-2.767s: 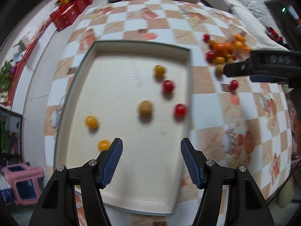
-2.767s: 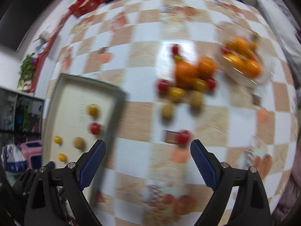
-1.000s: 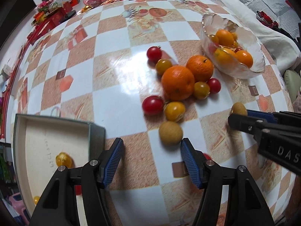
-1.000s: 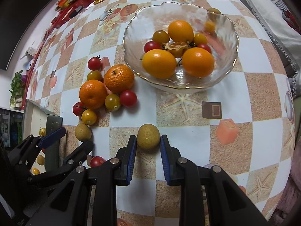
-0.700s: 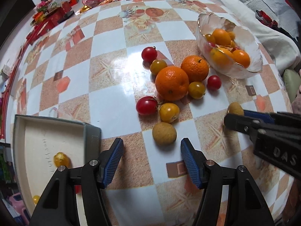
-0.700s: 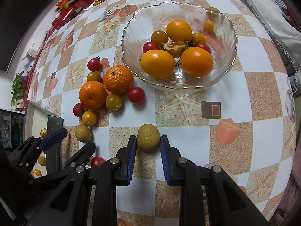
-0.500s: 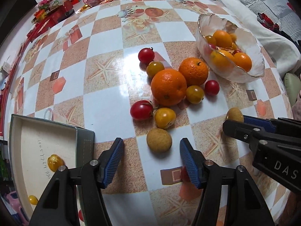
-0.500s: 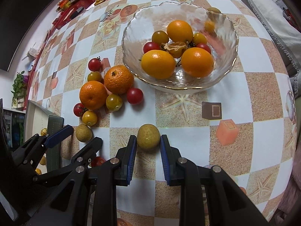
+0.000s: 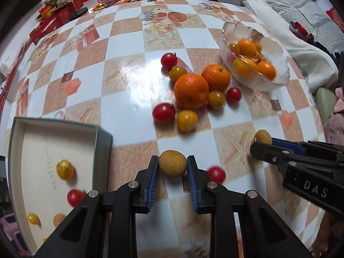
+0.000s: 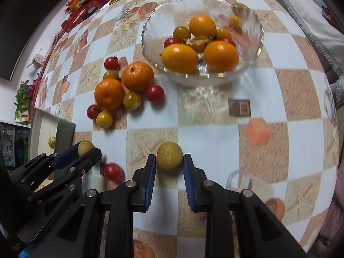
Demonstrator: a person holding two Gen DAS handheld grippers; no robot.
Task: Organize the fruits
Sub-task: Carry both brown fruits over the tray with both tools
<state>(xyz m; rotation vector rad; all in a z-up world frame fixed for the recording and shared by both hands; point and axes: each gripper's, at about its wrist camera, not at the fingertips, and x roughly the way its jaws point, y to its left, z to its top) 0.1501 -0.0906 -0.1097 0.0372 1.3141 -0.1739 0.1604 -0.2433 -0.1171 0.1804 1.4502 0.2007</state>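
each gripper, left gripper and right gripper, pinches a round tan rough-skinned fruit mid-table by its curved flanks, so either fruit could squirt free and roll toward the table's edge.

Tan-and-white checked tablecloth, orange oranges, red and yellow cherry tomatoes, clear glass bowl, cream-lined grey tray, blue gripper pads.

A home living room. Patterned oilcloth table, grey sofa, red gift boxes, potted plant.
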